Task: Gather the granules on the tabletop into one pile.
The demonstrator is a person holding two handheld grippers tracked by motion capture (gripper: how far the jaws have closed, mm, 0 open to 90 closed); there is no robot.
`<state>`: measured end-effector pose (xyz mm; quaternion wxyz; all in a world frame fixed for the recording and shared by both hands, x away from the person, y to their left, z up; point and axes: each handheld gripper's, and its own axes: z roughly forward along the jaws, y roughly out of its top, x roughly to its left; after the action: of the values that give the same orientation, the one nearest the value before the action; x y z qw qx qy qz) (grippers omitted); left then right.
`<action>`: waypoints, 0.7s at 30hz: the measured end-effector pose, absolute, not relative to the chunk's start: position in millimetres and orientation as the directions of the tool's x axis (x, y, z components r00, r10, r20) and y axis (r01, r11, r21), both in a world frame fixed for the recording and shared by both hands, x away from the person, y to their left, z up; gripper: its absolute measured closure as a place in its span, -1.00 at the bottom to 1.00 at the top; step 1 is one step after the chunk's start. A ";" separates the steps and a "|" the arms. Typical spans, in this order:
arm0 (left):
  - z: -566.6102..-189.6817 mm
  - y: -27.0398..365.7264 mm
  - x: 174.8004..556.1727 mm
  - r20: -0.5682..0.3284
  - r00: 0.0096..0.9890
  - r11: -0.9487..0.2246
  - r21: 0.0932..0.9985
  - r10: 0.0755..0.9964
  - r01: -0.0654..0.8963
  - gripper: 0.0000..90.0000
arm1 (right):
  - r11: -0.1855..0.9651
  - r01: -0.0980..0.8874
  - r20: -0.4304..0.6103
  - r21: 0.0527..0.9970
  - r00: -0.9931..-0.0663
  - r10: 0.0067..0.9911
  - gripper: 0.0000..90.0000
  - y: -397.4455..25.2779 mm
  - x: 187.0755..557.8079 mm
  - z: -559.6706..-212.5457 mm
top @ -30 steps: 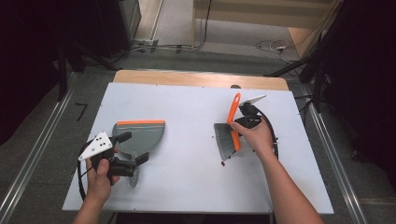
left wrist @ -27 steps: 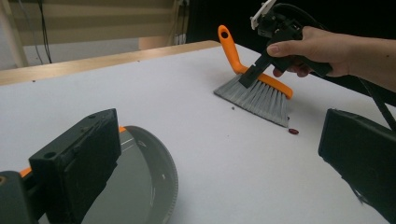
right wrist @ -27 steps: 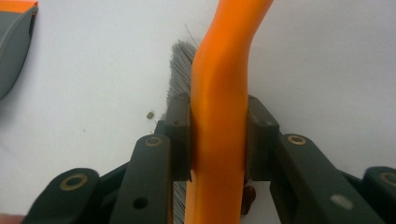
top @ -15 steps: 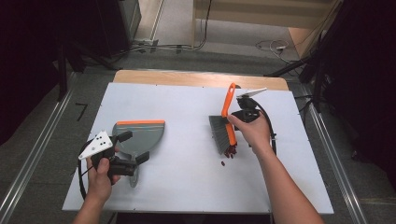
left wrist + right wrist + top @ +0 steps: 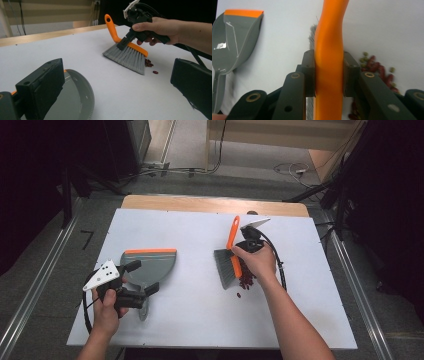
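A hand brush (image 5: pixel 227 270) with an orange handle and grey bristles stands on the white table (image 5: pixel 200 320), right of centre. My right gripper (image 5: pixel 239 251) is shut on its handle (image 5: pixel 329 37). A small heap of red and green beans (image 5: pixel 246 282) lies just right of the bristles (image 5: pixel 130 56), and a few beans (image 5: pixel 374 66) show beside the handle. A grey dustpan (image 5: pixel 150 265) with an orange lip lies at the left. My left gripper (image 5: pixel 142 279) hovers open over the pan's rear rim (image 5: pixel 80 97), jaws wide apart.
A black cable (image 5: pixel 277 265) loops on the table to the right of the right hand. A wooden strip (image 5: pixel 210 204) runs along the table's far edge. Bare white surface lies between the dustpan and the brush.
The right gripper has carried the brush a little to the left, with the bristles now left of the beans. The left gripper and the dustpan have stayed in place.
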<state>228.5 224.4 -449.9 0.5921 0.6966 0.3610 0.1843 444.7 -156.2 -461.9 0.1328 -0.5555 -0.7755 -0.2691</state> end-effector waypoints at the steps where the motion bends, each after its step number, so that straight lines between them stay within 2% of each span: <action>1: -450.0 224.4 228.6 -0.171 0.671 -0.038 0.958 0.722 0.285 -1.00 | 0.232 0.936 0.503 0.265 -0.339 0.795 0.51 -160.6 445.2 -463.0; 10: -449.9 221.0 228.3 -0.165 0.672 -0.046 0.958 0.722 0.285 -1.00 | 0.176 0.946 0.490 0.272 -0.294 0.821 0.51 -195.6 446.5 -462.1; 13: -449.6 220.3 228.2 -0.162 0.673 -0.050 0.958 0.722 0.284 -1.00 | 0.168 0.939 0.529 0.301 -0.311 0.790 0.52 -201.6 444.5 -454.7; 17: -450.4 221.4 228.8 -0.165 0.671 -0.050 0.956 0.723 0.289 -1.00 | 0.192 0.899 0.541 0.394 -0.396 0.742 0.52 -204.1 435.1 -428.5; 19: -450.5 221.7 229.1 -0.166 0.671 -0.048 0.956 0.723 0.288 -1.00 | 0.283 0.850 0.481 0.445 -0.493 0.725 0.52 -201.3 428.2 -413.6; 21: -450.1 221.5 229.0 -0.166 0.672 -0.047 0.957 0.722 0.287 -1.00 | 0.384 0.801 0.411 0.459 -0.575 0.708 0.52 -198.1 419.8 -403.7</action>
<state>229.0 221.5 -450.1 0.5884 0.6997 0.3607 0.1846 419.8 -198.1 -403.7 0.0737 -0.4552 -0.8286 -0.3175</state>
